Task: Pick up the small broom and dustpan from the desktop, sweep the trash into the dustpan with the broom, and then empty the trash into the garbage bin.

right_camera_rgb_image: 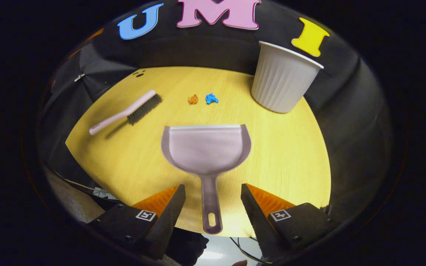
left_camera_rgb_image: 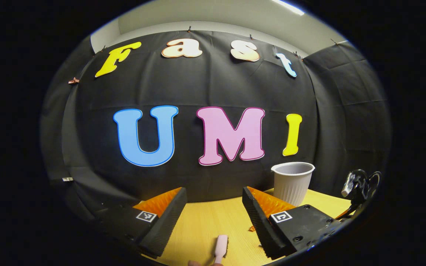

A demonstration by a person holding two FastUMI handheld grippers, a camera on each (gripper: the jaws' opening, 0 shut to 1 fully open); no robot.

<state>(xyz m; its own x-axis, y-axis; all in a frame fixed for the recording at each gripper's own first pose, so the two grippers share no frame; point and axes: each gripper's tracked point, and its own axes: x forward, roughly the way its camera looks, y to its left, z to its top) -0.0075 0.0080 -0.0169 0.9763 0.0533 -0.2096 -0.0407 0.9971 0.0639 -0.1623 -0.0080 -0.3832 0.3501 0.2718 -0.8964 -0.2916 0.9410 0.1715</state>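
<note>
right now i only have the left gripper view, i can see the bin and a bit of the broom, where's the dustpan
Observer: The dustpan lies flat on the desk, its handle pointing in between the open fingers of the right gripper.
Operator: any trash near it
Observer: A blue scrap lies beside an orange scrap, just beyond the dustpan's front edge and apart from it.
Operator: how's the broom lying
Observer: In the right gripper view the broom lies left of the dustpan, brush head at the far end.
</note>
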